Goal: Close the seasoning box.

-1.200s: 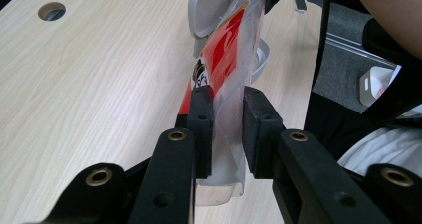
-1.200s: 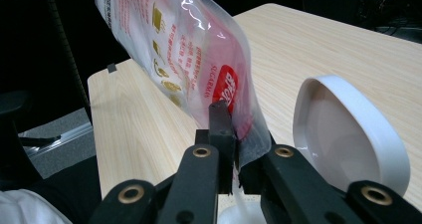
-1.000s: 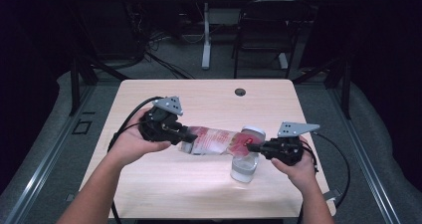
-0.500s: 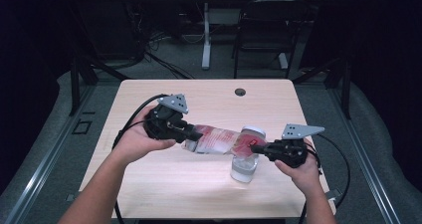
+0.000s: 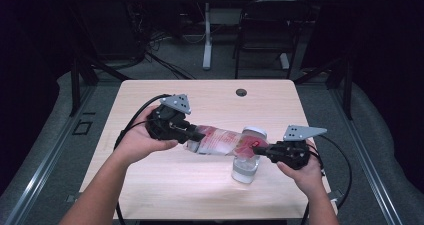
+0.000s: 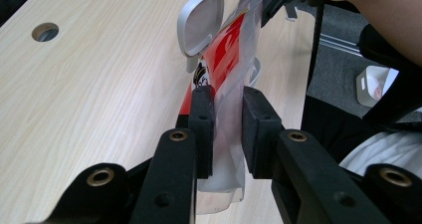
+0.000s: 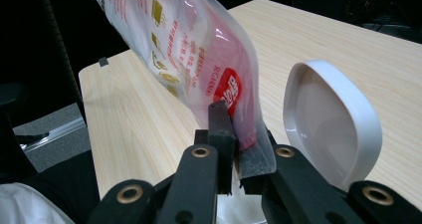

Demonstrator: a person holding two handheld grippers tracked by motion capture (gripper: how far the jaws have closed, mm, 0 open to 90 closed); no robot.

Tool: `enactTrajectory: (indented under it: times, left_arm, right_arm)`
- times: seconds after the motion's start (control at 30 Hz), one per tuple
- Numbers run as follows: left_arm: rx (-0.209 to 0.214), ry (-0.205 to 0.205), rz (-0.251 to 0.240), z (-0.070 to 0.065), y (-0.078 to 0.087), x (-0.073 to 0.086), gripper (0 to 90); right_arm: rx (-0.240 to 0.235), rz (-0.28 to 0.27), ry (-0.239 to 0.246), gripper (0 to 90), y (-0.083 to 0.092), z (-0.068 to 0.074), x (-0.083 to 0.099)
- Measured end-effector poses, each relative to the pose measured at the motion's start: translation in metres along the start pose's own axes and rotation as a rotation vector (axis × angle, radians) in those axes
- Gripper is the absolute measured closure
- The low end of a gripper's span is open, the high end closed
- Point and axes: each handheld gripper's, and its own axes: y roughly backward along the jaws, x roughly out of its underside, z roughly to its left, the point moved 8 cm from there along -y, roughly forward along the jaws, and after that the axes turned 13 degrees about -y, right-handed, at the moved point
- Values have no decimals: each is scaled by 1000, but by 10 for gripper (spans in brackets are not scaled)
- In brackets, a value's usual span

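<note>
The left hand-held gripper (image 5: 199, 134) pinches one end of the plastic pouch (image 5: 220, 141), its pads pressed against the film. The right hand-held gripper (image 5: 258, 149) is clamped on the opposite end (red printed corner). The pouch hangs stretched between both, clear of the desk (image 5: 165, 185), with its right end directly above the white-lidded jar (image 5: 247, 160). The jar stands near the desk's right front area. Bare desk surface lies to the left and rear.

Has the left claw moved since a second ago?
Yes. The left claw, shut on the pouch, shifted slightly toward the table's far edge, nearer the round hole.
</note>
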Motion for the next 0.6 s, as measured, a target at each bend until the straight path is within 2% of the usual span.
enactTrajectory:
  times: [0.27, 0.6]
  left_arm:
    - [-2, 2, -7, 1, 0, 0, 772]
    - [1, 1, -3, 0, 0, -2, 772]
  right_arm:
    - [15, 6, 2, 873, -1, 0, 0]
    - [5, 3, -5, 871, 0, -2, 1]
